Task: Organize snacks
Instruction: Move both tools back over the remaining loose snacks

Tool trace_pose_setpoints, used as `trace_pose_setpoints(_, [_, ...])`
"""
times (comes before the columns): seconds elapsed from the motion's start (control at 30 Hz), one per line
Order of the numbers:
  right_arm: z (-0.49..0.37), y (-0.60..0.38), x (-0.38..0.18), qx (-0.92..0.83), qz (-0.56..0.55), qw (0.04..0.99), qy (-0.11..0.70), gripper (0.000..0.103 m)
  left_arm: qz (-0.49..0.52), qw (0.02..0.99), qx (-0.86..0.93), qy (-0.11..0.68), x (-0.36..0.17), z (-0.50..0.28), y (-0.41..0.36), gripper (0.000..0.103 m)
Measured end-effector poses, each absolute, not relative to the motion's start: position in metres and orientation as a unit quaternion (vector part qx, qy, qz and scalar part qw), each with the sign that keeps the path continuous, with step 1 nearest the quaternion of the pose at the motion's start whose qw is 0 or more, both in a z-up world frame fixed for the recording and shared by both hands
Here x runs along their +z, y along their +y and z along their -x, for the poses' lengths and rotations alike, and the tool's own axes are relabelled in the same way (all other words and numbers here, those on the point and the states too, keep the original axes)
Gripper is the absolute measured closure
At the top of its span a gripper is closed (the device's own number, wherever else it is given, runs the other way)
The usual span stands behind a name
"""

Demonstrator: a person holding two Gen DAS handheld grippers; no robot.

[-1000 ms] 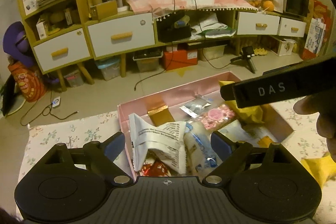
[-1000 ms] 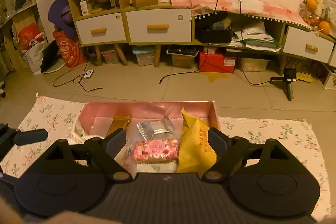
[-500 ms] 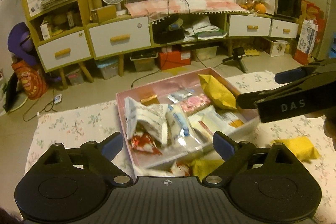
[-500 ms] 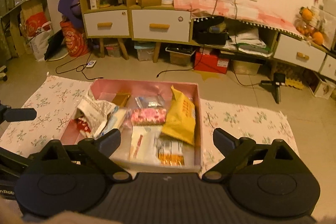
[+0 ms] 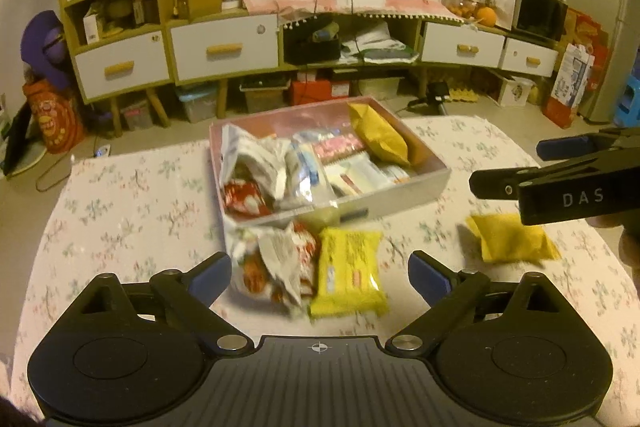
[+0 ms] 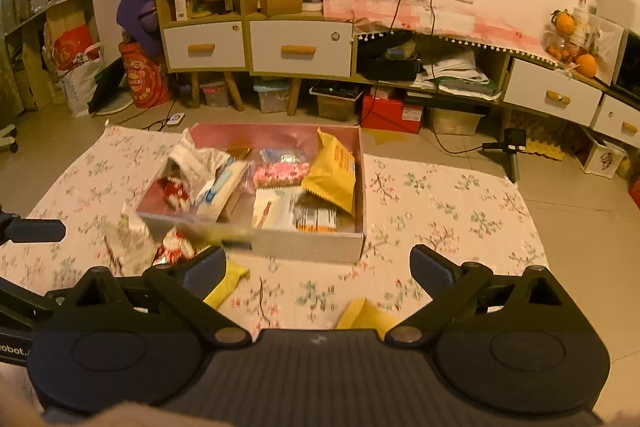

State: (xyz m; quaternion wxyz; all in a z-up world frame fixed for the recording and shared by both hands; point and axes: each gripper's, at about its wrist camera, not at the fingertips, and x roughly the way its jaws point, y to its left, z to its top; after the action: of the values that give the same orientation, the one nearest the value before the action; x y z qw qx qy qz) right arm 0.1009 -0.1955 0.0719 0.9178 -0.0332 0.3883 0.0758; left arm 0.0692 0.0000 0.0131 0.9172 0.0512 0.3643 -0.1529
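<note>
The pink box sits mid-cloth and is already crowded: a yellow bag leans against its right wall, a crumpled white packet fills its left end, and flat sachets lie between them. Three snacks lie outside the box. A yellow bar and a red-and-white pack lie side by side just in front of the box's near wall, the pack to the left. A yellow pouch lies apart, to the right of the box's near right corner.

The left gripper hovers above the bar and the pack, jaws wide apart and holding nothing. The right gripper hangs before the box's near wall, jaws equally spread and empty; the pouch peeks out beneath its body.

The step in hand looks like picking up a loose snack. For the left gripper the bar is probably the better target: flat and firm-looking. The two touch, so come down with one finger in the seam between them and close across the bar's short width, or the pack will be dragged along. Lift clear of the box wall, then drop it into the open strip in front of the yellow bag rather than onto the heap at the left end.

Readable writing is scarce. "DAS" stands in white on the right gripper's arm, and "obot." shows cut off at the left edge of the right wrist view. Print on the wrappers is too blurred to read.
</note>
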Motion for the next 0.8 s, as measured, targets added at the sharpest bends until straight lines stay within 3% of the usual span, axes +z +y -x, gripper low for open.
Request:
trace_pose_setpoints(0.33, [-0.061,-0.200,0.061,0.084,0.065,0.918,0.383,0.000,-0.075,0.913,-0.157,0.370,-0.008,-0.027,-0.002,0.006])
trace_pose_setpoints(0.8, [-0.032,-0.213,0.032,0.138,0.163,0.894,0.393,0.000,-0.097,0.905,-0.172,0.377,-0.032,-0.029,-0.020,0.005])
